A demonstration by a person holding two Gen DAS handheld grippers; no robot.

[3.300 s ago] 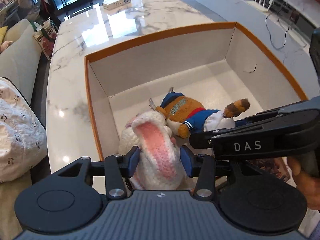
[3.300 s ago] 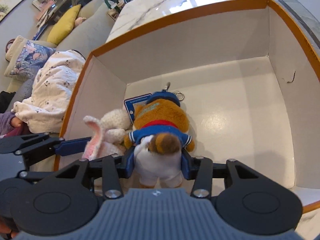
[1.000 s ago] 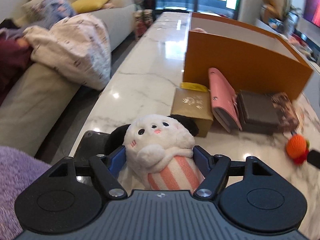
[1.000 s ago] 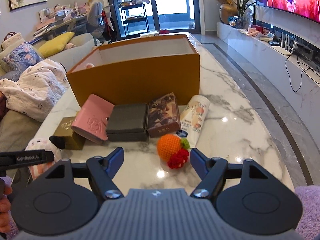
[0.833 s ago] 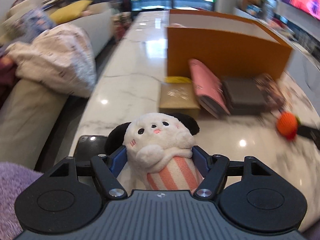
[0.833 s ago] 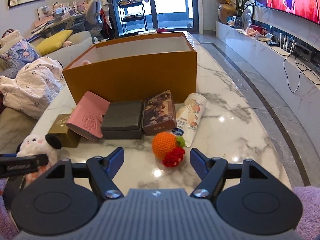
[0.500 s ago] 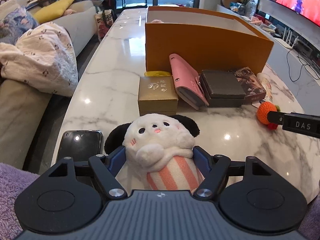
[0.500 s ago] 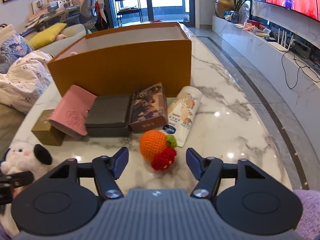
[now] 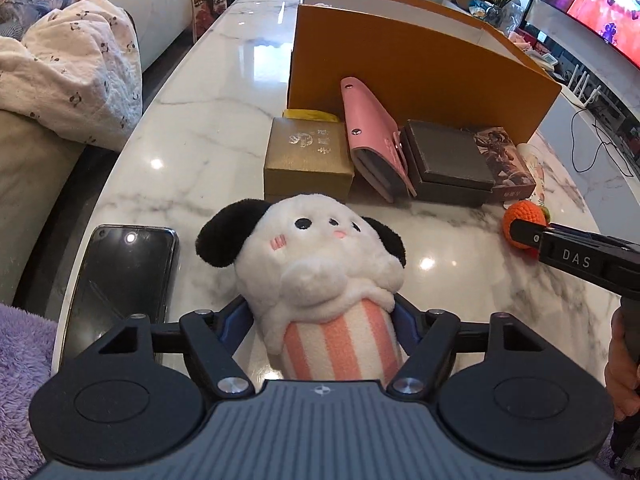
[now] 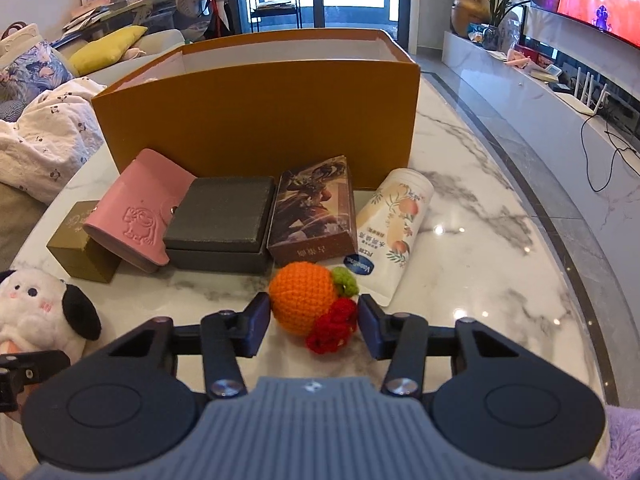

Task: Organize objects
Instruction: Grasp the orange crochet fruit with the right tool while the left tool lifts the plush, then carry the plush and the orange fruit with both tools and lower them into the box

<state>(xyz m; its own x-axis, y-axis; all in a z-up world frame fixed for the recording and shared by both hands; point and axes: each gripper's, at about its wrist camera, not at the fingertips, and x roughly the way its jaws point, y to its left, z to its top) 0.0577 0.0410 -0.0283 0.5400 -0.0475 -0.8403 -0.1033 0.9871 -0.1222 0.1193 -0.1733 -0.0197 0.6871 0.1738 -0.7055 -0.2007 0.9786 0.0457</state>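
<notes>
A white plush dog (image 9: 316, 256) with black ears and a pink-striped body lies on the marble table (image 9: 208, 148). My left gripper (image 9: 322, 322) straddles its body. The jaws are closing, and the pads sit at the fur without squeezing it. A crocheted orange (image 10: 302, 296) with a green leaf and a red tassel rests between the fingers of my right gripper (image 10: 314, 316). Those jaws are also closing, with a thin gap left at the right pad. The orange cardboard box (image 10: 256, 116) stands open behind a row of small items.
In front of the box lie a gold box (image 9: 306, 160), a pink card wallet (image 10: 140, 208), a dark grey box (image 10: 222, 216), a picture card box (image 10: 314, 208) and a cream tube (image 10: 394, 220). A black phone (image 9: 120, 280) lies left of the plush. A sofa with blankets is at far left.
Both grippers left the box's inside and came down to the table's near end. The left camera tilted further down over the plush. The right jaws narrowed around the crocheted orange.
</notes>
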